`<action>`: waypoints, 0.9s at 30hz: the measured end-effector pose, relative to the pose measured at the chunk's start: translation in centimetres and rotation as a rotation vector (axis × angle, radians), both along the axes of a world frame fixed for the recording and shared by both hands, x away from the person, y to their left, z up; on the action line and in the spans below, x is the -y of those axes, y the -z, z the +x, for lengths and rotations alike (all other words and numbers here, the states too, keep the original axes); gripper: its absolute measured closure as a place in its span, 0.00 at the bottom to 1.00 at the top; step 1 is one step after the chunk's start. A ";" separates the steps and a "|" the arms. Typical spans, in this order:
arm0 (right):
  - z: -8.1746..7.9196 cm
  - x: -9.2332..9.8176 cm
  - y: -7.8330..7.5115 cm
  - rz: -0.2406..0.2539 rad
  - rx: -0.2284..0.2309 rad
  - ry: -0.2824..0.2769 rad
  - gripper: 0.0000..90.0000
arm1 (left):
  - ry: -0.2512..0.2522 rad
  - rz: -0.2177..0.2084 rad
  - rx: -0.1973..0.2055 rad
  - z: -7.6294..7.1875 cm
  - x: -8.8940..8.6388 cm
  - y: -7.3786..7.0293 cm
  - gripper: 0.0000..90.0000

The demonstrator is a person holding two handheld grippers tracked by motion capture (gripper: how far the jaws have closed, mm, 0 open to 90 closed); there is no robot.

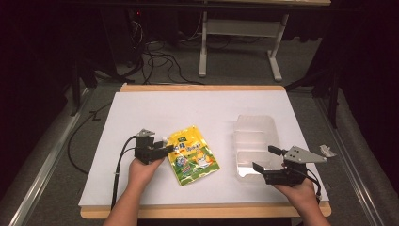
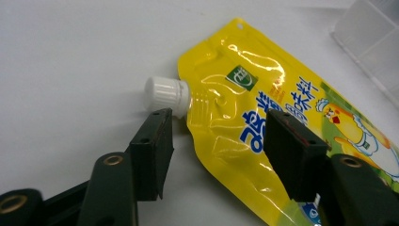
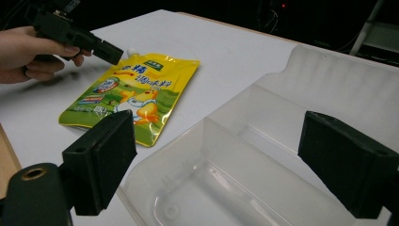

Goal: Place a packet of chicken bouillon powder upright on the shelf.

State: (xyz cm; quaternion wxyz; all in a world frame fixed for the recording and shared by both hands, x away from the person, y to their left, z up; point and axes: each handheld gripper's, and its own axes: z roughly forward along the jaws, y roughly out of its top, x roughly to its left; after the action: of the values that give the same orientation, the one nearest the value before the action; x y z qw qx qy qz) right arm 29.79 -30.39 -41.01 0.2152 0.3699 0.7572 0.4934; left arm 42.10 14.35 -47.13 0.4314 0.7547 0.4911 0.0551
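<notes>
White sheeting covers your table (image 1: 155, 106), its wooden edge showing at the near and far sides; beyond it the room is dark, with cables (image 1: 155, 56) on the floor and a pale table frame (image 1: 240, 42) behind. A yellow spouted pouch (image 1: 192, 154) lies flat left of centre, long axis running diagonally, white cap (image 2: 165, 95) toward the far left. Your left gripper (image 1: 165, 149) hovers at that capped corner, fingers (image 2: 151, 153) parted either side of it, gripping nothing. Your right gripper (image 1: 266, 158) sits at the near edge of a clear plastic tray (image 1: 256, 136), fingers (image 3: 101, 157) wide apart and empty. Much of the pouch's print is too glossy to read, and the tray's near end is cut off in the right gripper view
</notes>
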 end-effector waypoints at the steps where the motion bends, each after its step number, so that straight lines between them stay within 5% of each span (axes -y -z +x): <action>1: 0.0 0.0 0.0 0.001 0.000 0.000 0.14 | 0.006 -0.003 -0.010 0.1 0.0 0.1 0.50; 7: -0.1 -0.2 0.1 -0.003 -0.001 -0.006 0.15 | 0.024 -0.020 -0.049 0.4 0.1 0.7 0.55; 14: 0.0 -0.3 0.3 -0.007 -0.009 -0.006 0.15 | 0.009 -0.105 -0.089 0.6 -0.9 1.3 0.64; 27: -0.3 0.0 -0.1 0.012 0.011 0.001 0.16 | 0.025 -0.106 -0.091 0.4 -0.9 1.5 0.81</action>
State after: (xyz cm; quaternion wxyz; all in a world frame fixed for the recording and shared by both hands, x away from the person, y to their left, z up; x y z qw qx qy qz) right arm 29.53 -30.41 -40.94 0.2175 0.3691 0.7528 0.4997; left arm 42.55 15.23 -48.62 0.4487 0.7385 0.5032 -0.0108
